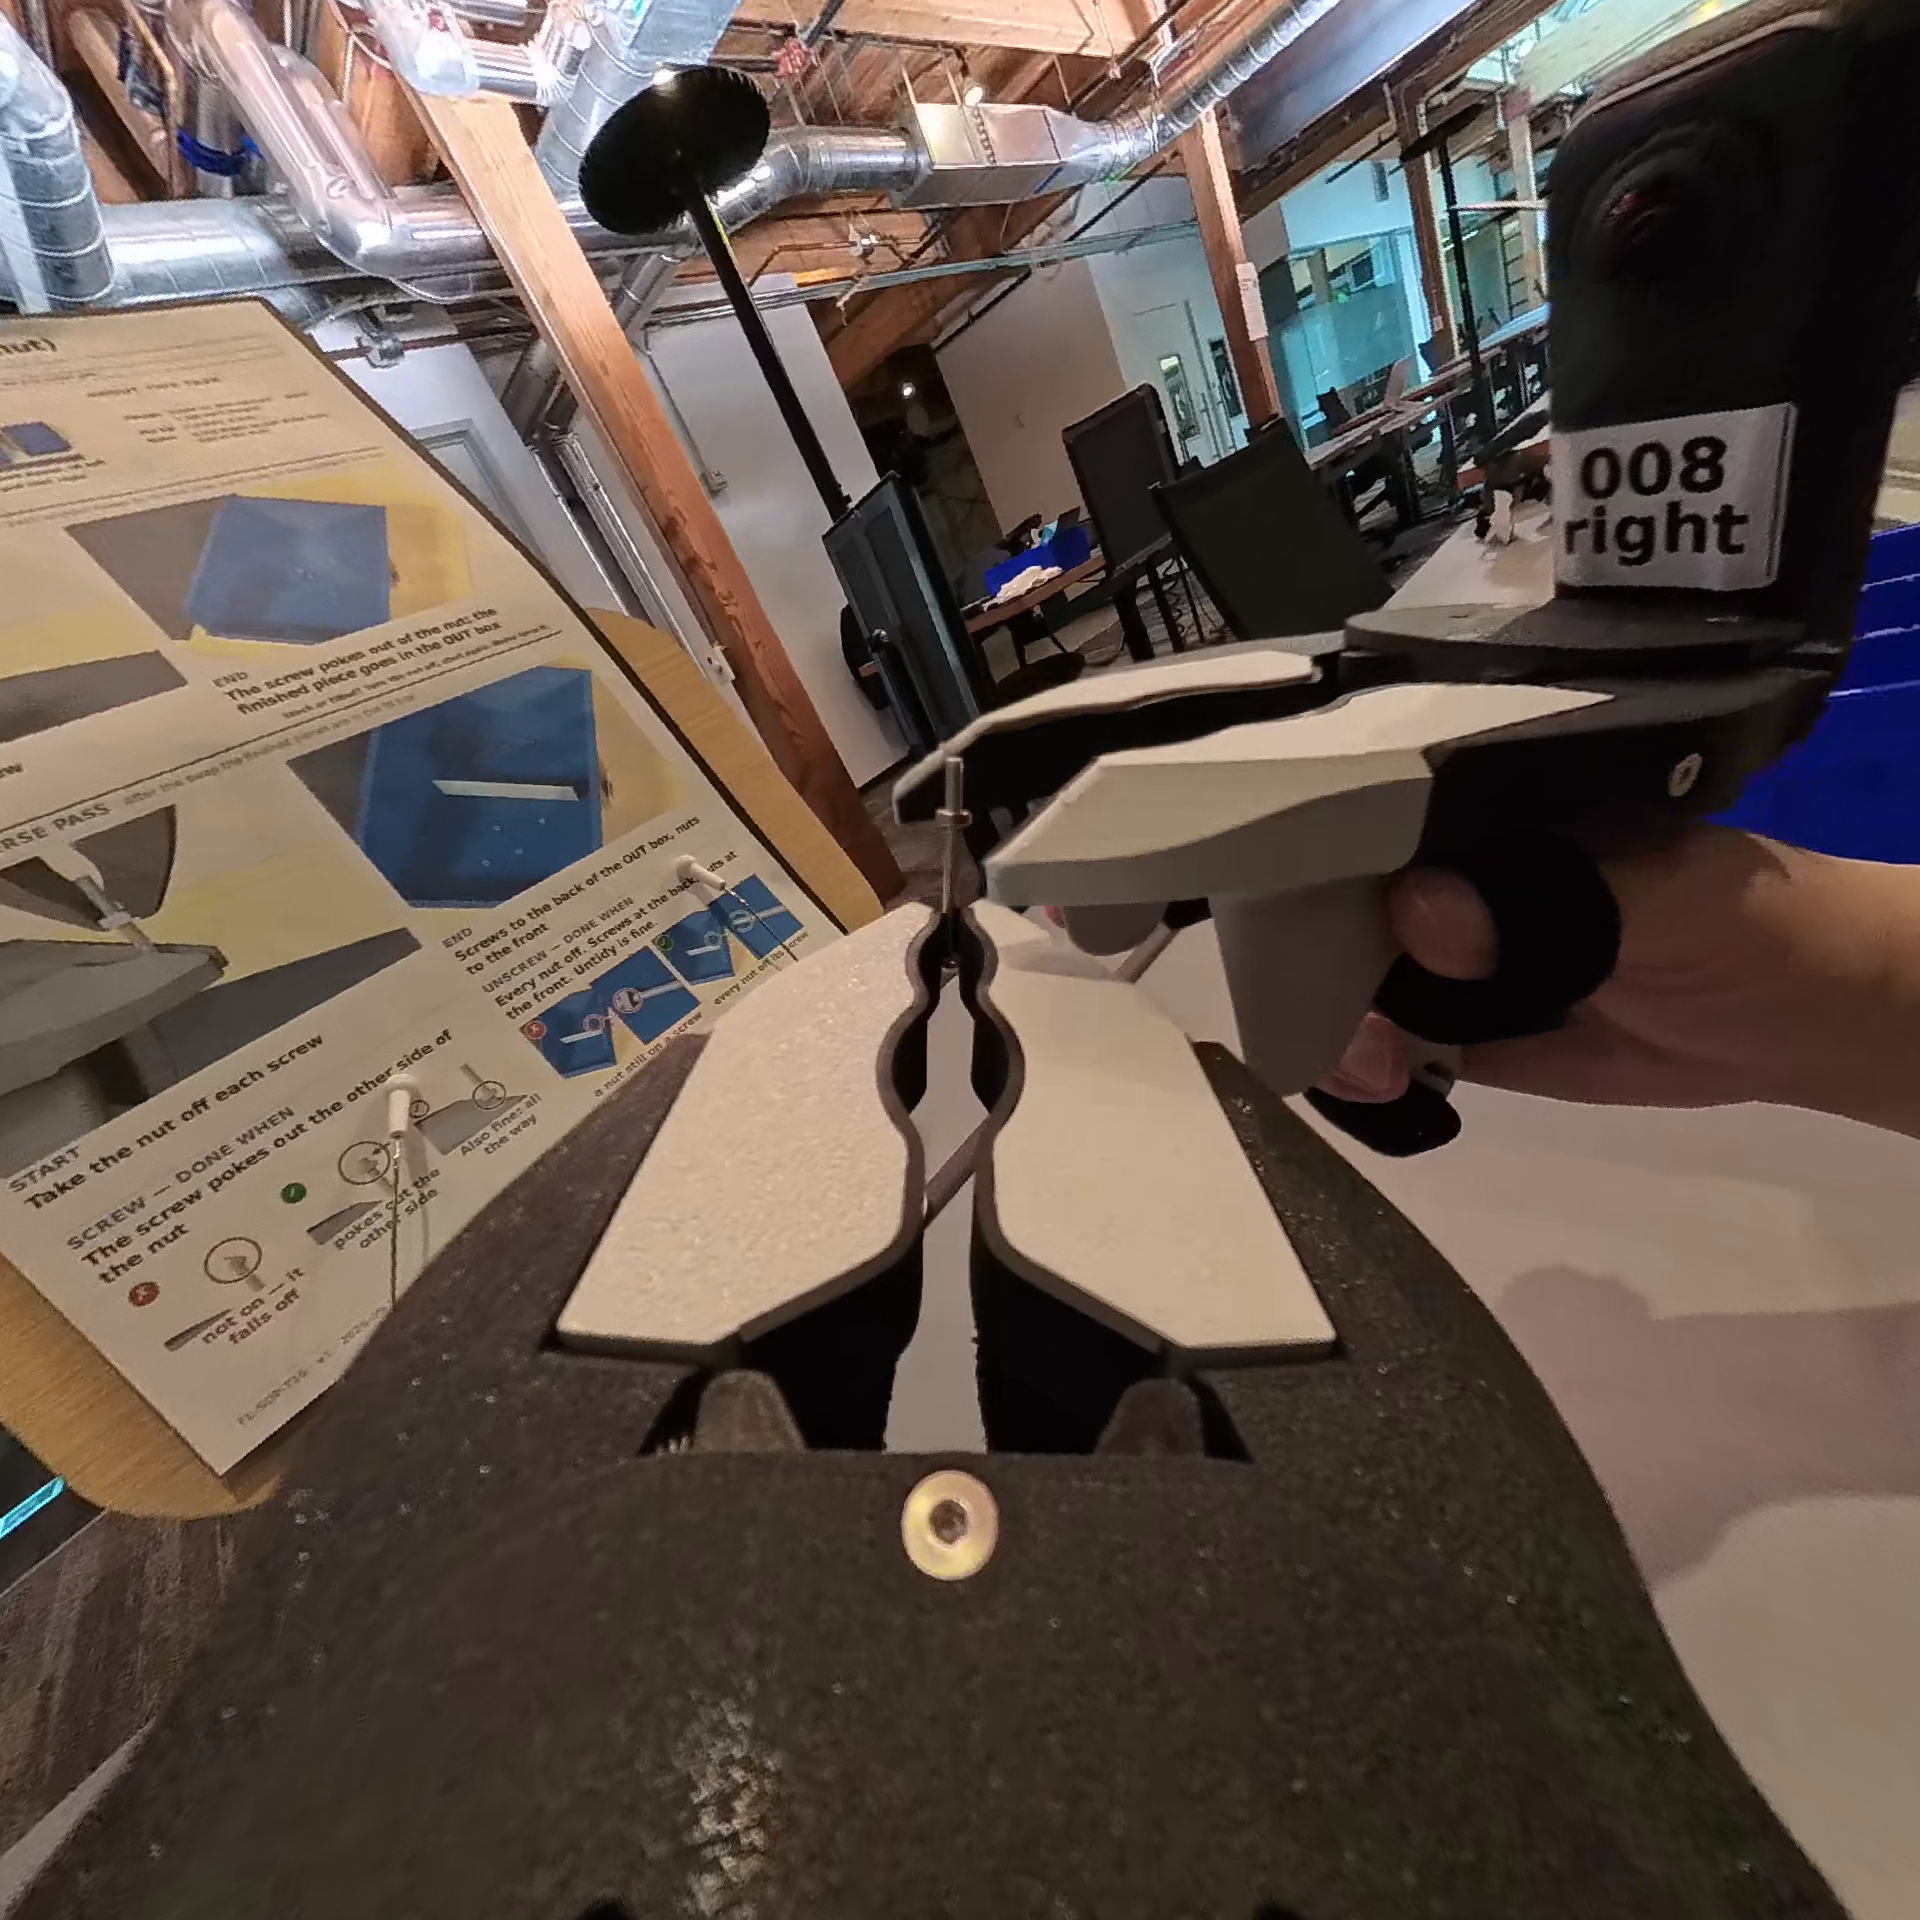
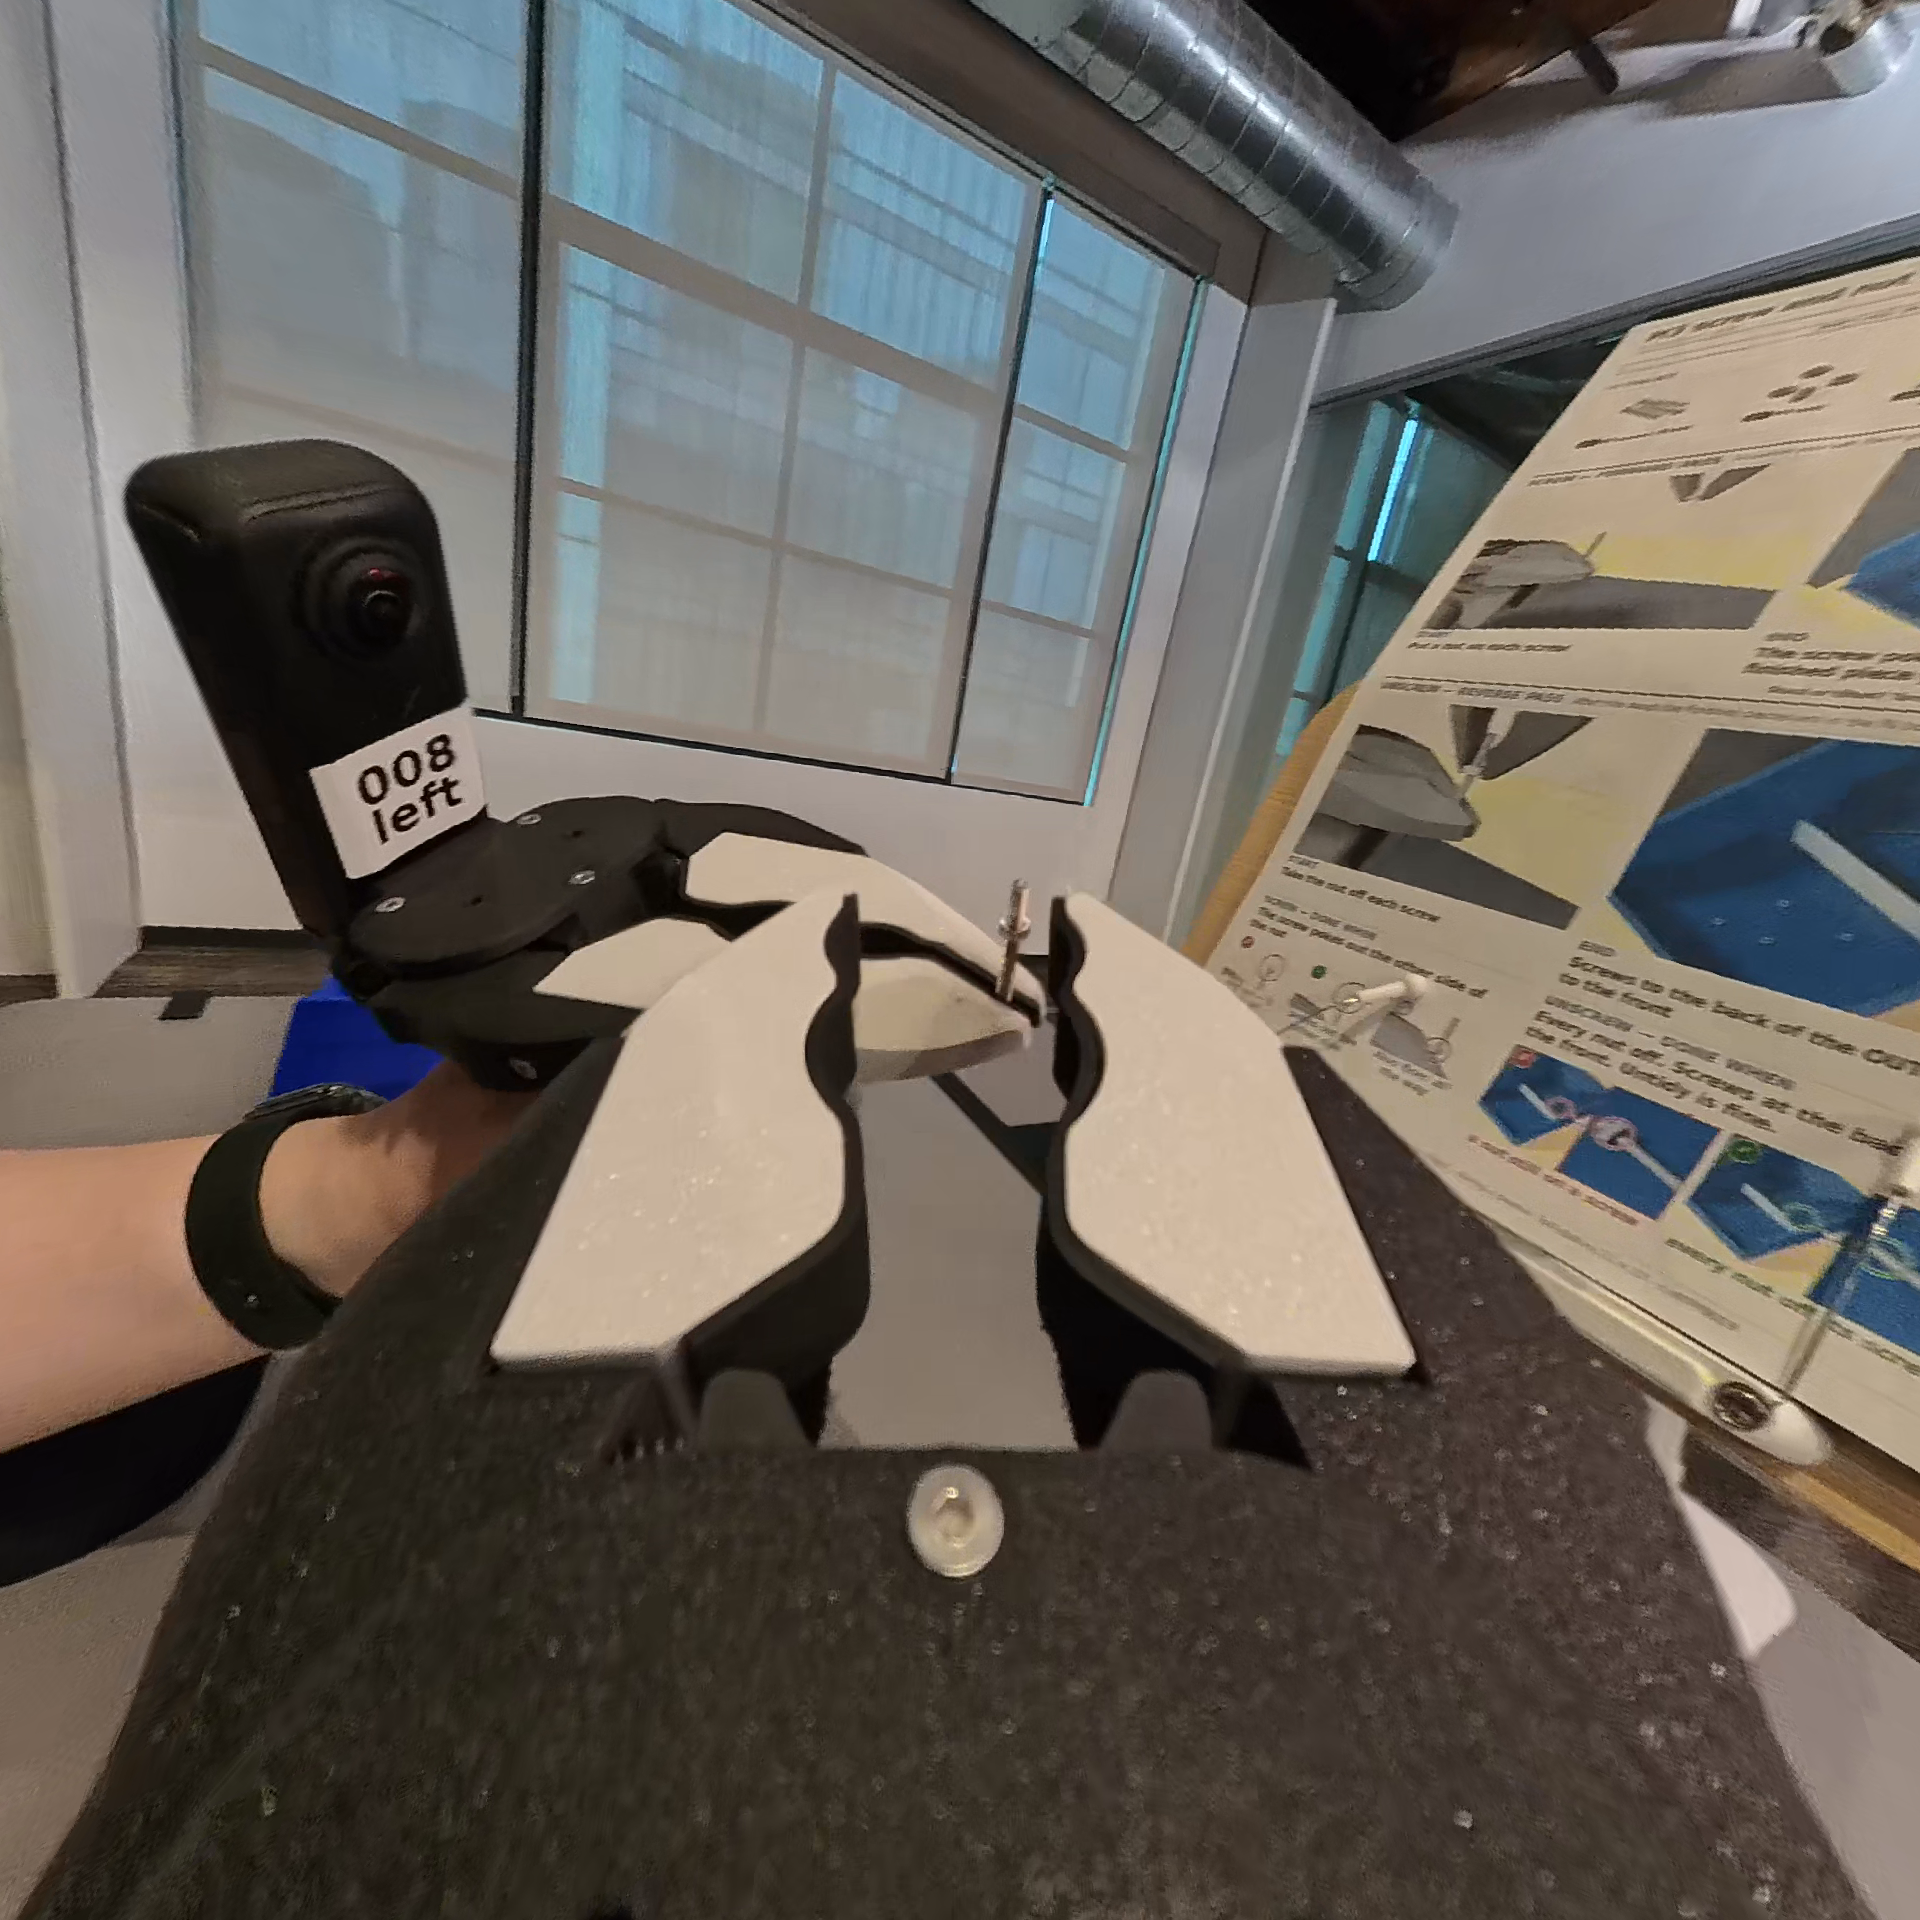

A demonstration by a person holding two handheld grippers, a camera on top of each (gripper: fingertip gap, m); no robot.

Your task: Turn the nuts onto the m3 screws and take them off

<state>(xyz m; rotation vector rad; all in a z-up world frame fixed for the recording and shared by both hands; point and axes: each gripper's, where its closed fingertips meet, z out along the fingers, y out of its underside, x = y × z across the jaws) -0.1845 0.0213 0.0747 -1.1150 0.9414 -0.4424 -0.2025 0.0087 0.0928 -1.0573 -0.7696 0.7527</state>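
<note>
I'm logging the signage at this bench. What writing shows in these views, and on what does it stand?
I name the bearers only and do not quote their wording.
White label on the camera above the right gripper: short print, legible.
Second white label on the camera above the left gripper: short print, legible.
Instruction sheet on a wooden board: headings legible, fine print too small.

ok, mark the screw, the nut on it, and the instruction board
screw (image 1: 951, 774): left wrist view, bare shank above the nut.
nut (image 1: 952, 820): left wrist view, its side face.
instruction board (image 1: 312, 831): left wrist view, middle of the printed sheet.
</note>
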